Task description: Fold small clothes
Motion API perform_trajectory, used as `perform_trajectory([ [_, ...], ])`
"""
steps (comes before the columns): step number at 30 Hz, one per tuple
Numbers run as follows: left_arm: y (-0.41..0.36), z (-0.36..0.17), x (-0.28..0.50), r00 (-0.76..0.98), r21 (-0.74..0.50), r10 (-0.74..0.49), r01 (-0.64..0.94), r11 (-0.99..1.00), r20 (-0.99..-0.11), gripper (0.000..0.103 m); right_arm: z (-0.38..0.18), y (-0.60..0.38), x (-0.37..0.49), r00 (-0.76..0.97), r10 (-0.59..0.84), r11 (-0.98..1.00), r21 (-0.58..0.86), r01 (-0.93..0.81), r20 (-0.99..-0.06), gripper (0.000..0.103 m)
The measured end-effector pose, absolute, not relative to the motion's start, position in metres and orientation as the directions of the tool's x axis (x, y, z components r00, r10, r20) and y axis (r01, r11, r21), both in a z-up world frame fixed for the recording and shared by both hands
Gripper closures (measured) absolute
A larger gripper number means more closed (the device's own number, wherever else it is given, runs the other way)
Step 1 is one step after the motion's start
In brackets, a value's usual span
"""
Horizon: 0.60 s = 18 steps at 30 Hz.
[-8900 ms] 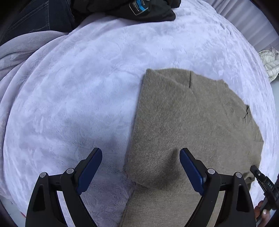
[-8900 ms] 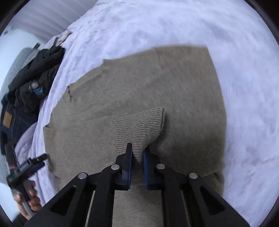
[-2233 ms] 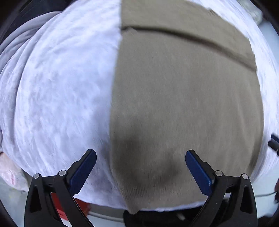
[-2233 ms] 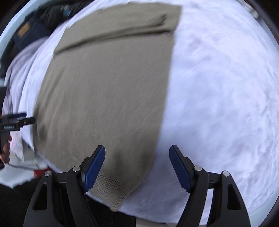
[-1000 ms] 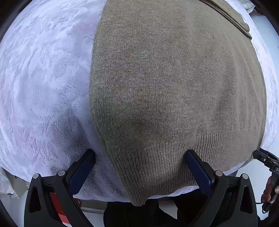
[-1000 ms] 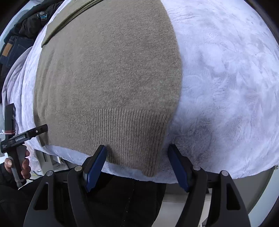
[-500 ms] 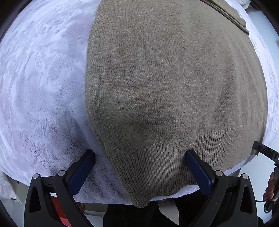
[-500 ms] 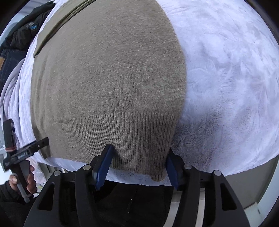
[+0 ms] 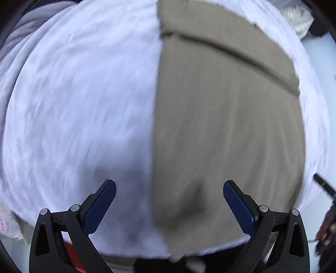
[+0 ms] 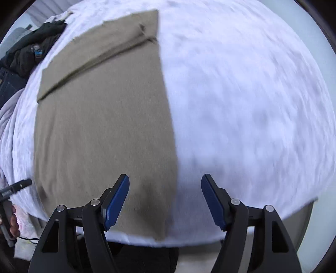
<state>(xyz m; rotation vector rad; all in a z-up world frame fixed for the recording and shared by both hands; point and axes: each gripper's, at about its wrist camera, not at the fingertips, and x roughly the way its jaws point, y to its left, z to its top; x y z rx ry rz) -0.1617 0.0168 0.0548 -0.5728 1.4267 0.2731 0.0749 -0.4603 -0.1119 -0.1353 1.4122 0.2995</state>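
A taupe knit sweater lies flat on a white fleece blanket, sleeves folded in across its far part. Its hem hangs over the near edge. My left gripper is open and empty, raised above the sweater's near left corner. In the right wrist view the sweater fills the left half. My right gripper is open and empty above the sweater's near right edge. Both views are motion-blurred.
Dark clothes are piled at the far left of the blanket. A cream garment lies at the far right. The surface's near edge runs just before both grippers. The other hand-held gripper shows at left.
Both grippers have lifted up and back from the sweater's hem, without closing on it. The sweater still lies flat and now looks farther away.
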Motion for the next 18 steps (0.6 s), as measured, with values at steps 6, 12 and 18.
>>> perform_trajectory([
  [6,-0.025,0.035,-0.049,0.151,-0.137,-0.081,-0.411,0.901,-0.985,0.001,-0.132,-0.325,0.117,0.150,0.153,0.849,0.052,-0.526,-0.977,0.029],
  [12,-0.026,-0.017,-0.072,0.031,-0.026,-0.016,-0.367,0.930,-0.999,0.000,-0.194,-0.303,0.124,0.071,0.031,0.781,-0.020,-0.625,-0.997,0.029],
  [18,-0.009,0.036,-0.038,0.166,-0.060,0.014,-0.430,0.901,-0.986,0.000,-0.151,-0.353,0.165,0.133,0.186,0.882,0.105,-0.460,-0.974,0.028],
])
